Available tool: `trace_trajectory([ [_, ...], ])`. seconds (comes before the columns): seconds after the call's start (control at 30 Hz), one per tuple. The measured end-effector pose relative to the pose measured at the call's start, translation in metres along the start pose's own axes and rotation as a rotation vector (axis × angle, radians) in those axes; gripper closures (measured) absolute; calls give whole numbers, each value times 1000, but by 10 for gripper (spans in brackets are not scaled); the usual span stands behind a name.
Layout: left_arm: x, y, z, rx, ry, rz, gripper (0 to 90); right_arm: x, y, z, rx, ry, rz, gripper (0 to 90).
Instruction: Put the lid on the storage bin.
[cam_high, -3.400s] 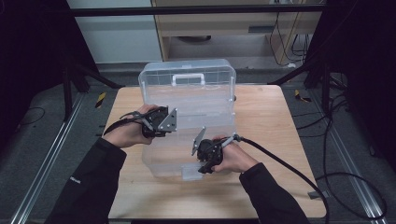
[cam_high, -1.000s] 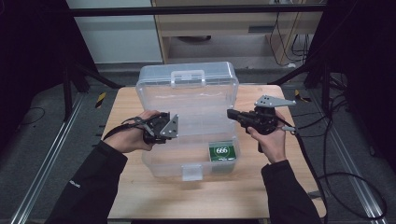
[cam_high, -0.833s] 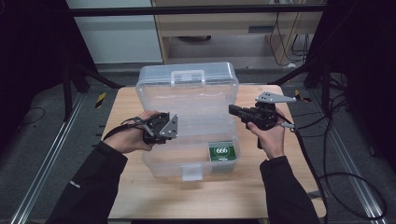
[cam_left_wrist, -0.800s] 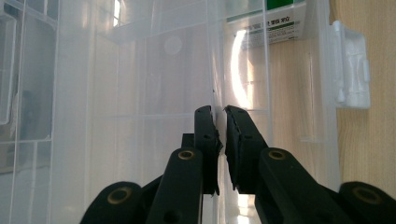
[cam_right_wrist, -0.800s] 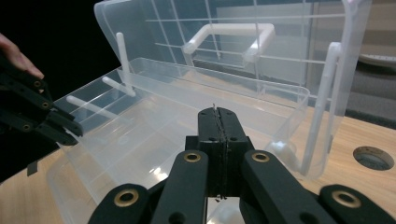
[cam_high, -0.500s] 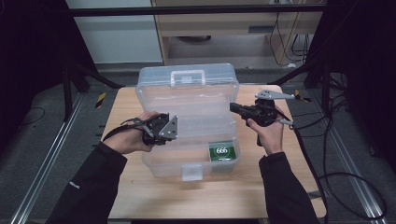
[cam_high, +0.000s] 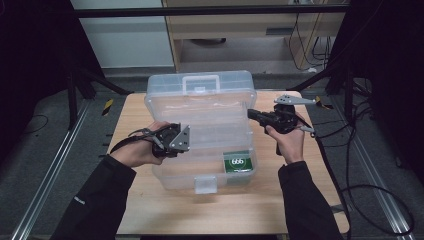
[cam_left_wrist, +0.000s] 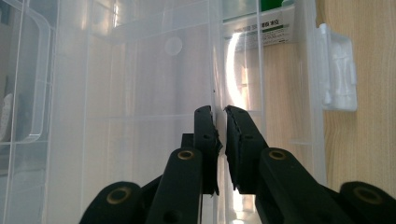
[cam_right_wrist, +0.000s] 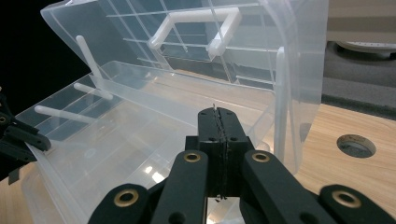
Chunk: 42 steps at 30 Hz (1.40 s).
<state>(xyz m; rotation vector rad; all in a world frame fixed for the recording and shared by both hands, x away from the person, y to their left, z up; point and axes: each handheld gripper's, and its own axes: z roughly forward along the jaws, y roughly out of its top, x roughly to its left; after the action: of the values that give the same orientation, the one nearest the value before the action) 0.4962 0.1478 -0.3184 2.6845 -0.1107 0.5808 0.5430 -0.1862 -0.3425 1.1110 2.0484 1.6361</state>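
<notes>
High view: clear box (cam_high: 200, 130) open on worktop (cam_high: 140, 210), long axis across; left tongs (cam_high: 172, 140) at its left wall, right tongs (cam_high: 255, 114) at raised lid, nearer the lid. Left gripper view: clenched on thin wall. Right gripper view: right tongs closed, empty, lid just ahead.

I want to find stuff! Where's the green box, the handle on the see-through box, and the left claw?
green box (cam_high: 238, 163), high view, its top label.
handle (cam_right_wrist: 196, 25), right gripper view, its white bar.
left claw (cam_left_wrist: 219, 114), left gripper view, between its fingertips.
</notes>
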Motion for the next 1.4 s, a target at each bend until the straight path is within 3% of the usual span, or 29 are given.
trace_trajectory([
  [0.67,-7,0,5,-11,-15,21,799,-4,0,-5,-20,-18,8,900],
  [1.07,-7,-1,7,-26,-24,35,749,-3,-4,-7,-12,8,6,866],
  [1.4,-6,3,13,-93,-32,13,664,0,-7,-10,-7,21,3,830],
])
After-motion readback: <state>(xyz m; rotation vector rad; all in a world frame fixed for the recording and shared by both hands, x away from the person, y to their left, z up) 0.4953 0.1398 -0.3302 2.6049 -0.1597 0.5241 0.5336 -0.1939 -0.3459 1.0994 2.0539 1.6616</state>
